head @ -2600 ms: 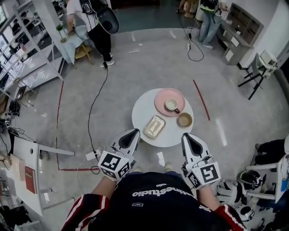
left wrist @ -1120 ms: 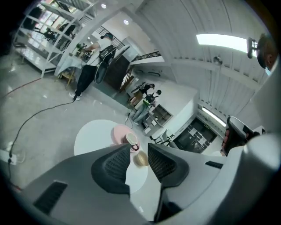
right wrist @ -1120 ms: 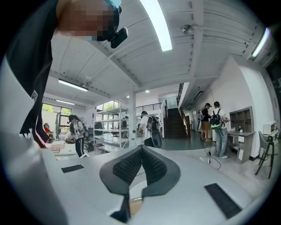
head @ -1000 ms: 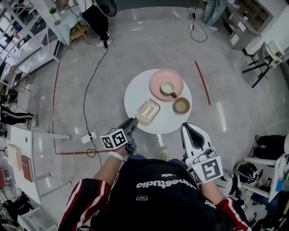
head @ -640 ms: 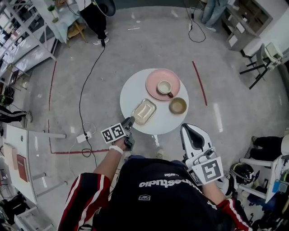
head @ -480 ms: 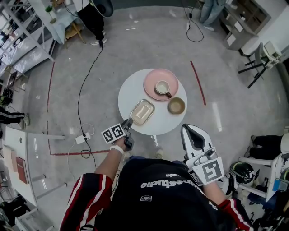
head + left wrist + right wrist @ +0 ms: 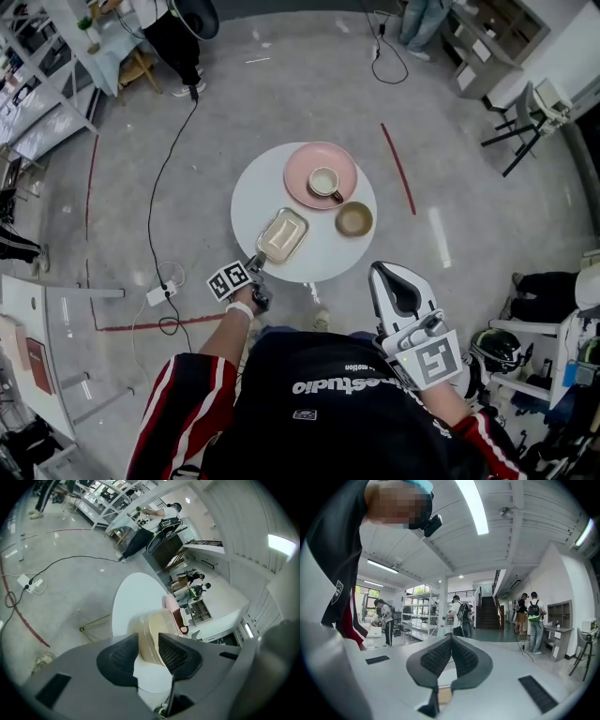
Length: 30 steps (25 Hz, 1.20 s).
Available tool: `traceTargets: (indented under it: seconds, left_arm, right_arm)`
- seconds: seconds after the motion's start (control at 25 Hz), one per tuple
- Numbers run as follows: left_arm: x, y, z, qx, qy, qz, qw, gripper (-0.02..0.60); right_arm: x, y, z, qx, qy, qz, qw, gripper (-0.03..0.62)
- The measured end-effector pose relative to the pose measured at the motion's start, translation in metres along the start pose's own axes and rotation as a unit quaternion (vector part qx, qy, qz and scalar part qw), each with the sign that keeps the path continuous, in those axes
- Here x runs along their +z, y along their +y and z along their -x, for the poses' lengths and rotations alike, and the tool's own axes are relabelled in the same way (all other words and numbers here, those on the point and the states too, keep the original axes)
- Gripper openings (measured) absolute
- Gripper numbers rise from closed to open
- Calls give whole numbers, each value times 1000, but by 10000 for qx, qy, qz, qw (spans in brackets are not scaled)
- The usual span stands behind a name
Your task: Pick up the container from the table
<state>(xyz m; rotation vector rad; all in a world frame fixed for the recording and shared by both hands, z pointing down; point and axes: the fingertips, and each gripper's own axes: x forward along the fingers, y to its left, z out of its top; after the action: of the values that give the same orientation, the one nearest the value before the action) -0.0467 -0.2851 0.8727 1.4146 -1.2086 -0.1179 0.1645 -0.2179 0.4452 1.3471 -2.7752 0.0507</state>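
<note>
Finds the beige container [image 7: 282, 234] flat near the front edge of the round white surface [image 7: 251, 192], its near end between the left gripper's [image 7: 149, 645] wide fingers, just now opening further and not pressing it, with the right gripper [image 7: 451, 644] well apart, fingers closed together on nothing.

1. Black shirt [image 7: 328, 422] of the person wearing the camera: large white print [image 7: 342, 384] across the chest, seen upside down. It ends in "studio"; the letters before that are unclear.
2. The smaller white line [image 7: 354, 367] just above that print is too small to read.
3. Left white cube [image 7: 228, 280] and right white cube [image 7: 433, 361]: each carries black square code markers, with no letters or digits.
</note>
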Motion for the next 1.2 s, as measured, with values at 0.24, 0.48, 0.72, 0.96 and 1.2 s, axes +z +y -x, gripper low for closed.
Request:
traceTargets:
  seconds: [0.24,0.48,0.72,0.96,1.2]
  left_arm:
    - [-5,1,-11,-240,86,363,9990,129]
    - [-7,3,-18,-306,170,544,9979,127]
    - [-8,-1,-19,-381,208,579,9974,70]
    - [-7,-1,-20,-381,209,692,9967,52]
    - [-6,-2,-18,-366,304,627,9969,51]
  right_arm:
    - [-1,-8,1,-267,17,-89,9996,15]
    - [-4,-12,5,-406,121,-55,9991,15]
    - [-7,-10,5,-496,146,-68,9986,15]
    - [-9,-10,8,-567,174,-124,9982,15]
    - [-10,-11,8,-656,182,-231,9974,15]
